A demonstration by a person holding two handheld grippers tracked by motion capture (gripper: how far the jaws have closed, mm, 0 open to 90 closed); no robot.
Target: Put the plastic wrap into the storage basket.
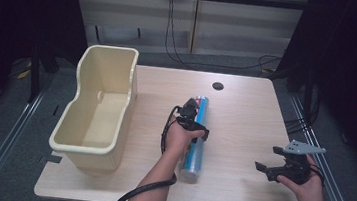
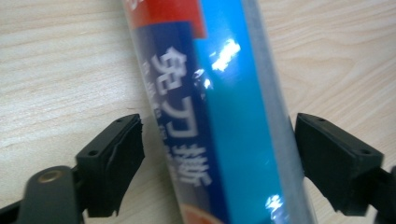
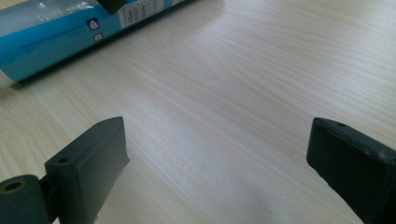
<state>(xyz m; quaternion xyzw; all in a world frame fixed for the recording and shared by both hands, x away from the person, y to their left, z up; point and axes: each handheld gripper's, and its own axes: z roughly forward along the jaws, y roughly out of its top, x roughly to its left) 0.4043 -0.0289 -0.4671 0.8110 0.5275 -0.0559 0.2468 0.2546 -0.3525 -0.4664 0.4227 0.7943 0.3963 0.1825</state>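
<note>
a pale wood-grain table (image 1: 245,112) stands in a dim room with dark curtains at both sides and cables trailing along the back wall in the upper middle of the high view. just below the centre of that frame lies a long blue tube (image 1: 197,135), a glossy film-wrapped cylinder with white characters and a red patch toward its far end, resting flat on the table. the left gripper (image 1: 193,127) sits over its middle, jaws released and spread to either side of the tube, a gap visible on each side in the left gripper view, so nothing is grasped yet. the slick, round wrapper looks likely to roll or squirt out if the jaws close off-centre. the right gripper (image 1: 272,165), lower right, is spread wide over bare wood. at the left stands a cream plastic bin (image 1: 119,69), smooth-walled and hollow.
</note>
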